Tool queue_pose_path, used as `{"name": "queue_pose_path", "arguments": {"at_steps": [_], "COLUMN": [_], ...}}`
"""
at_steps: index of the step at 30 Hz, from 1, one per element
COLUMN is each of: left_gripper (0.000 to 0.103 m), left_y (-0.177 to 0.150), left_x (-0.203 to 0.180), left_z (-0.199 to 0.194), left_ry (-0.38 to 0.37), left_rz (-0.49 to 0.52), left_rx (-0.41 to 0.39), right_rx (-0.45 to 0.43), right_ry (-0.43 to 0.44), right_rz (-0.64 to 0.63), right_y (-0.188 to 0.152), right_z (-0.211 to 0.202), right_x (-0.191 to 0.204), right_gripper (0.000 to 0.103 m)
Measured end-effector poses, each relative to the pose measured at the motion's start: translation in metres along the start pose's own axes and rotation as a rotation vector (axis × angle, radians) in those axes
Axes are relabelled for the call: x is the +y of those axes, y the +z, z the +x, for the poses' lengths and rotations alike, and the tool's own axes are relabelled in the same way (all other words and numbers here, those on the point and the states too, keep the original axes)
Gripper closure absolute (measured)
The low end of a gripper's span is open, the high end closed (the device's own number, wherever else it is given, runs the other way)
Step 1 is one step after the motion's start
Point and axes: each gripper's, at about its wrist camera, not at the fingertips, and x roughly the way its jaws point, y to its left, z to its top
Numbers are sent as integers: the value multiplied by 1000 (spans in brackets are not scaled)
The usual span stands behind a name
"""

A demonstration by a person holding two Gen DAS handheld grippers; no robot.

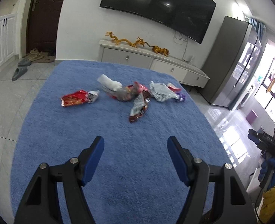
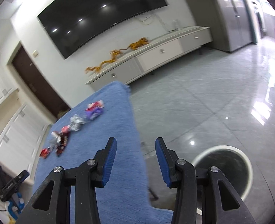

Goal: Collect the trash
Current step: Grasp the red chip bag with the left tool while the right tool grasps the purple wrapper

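Several crumpled wrappers lie on a blue cloth-covered table [image 1: 81, 130]. In the left wrist view a red wrapper [image 1: 75, 98] is at the left, a grey and white wad [image 1: 113, 87] and a brown and silver wrapper [image 1: 139, 106] in the middle, a silver wrapper [image 1: 161, 93] and a purple scrap [image 1: 181, 97] at the right. My left gripper [image 1: 135, 143] is open and empty, well short of them. My right gripper [image 2: 135, 145] is open and empty over the table's right edge. A white-rimmed bin [image 2: 225, 169] stands on the floor to its lower right. The wrappers [image 2: 75, 123] lie far to the left in this view.
A low white TV cabinet [image 1: 156, 63] with golden dragon figures [image 1: 126, 42] stands behind the table under a wall TV [image 1: 156, 7]. A grey fridge [image 1: 231, 59] is at the right. Glossy tiled floor [image 2: 212, 97] surrounds the table. Slippers [image 1: 19, 72] lie near the door.
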Motion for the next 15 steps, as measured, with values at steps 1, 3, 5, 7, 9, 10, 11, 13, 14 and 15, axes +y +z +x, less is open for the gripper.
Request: {"name": "queue_pose_path", "arguments": {"at_steps": [1, 3, 5, 7, 9, 10, 11, 13, 14, 15], "left_gripper": [34, 34, 34, 34, 34, 34, 34, 34, 34, 34], "left_y": [4, 16, 26, 39, 54, 59, 66, 76, 80, 83], "left_x": [4, 17, 29, 43, 56, 61, 67, 76, 80, 84], "left_z": [3, 10, 18, 31, 49, 57, 68, 84, 94, 103], "left_ry": [14, 48, 72, 103, 130, 138, 147, 156, 159, 167], "left_rz": [3, 5, 6, 16, 30, 35, 40, 47, 53, 57], "left_rx": [-4, -14, -17, -16, -12, -9, -1, 10, 19, 27], "right_rx": [9, 36, 63, 99, 134, 148, 167, 196, 215, 231], "right_ry": [10, 38, 62, 80, 98, 108, 124, 154, 172, 184], "right_rz": [-13, -35, -50, -68, -79, -78, -70, -48, -32, -20], "right_y": [2, 7, 11, 17, 23, 27, 32, 39, 44, 47], "right_z": [6, 23, 39, 61, 84, 95, 111, 132, 149, 161], "right_x": [8, 25, 38, 54, 68, 74, 81, 89, 96, 98], "right_gripper": [62, 62, 62, 61, 61, 61, 60, 59, 59, 57]}}
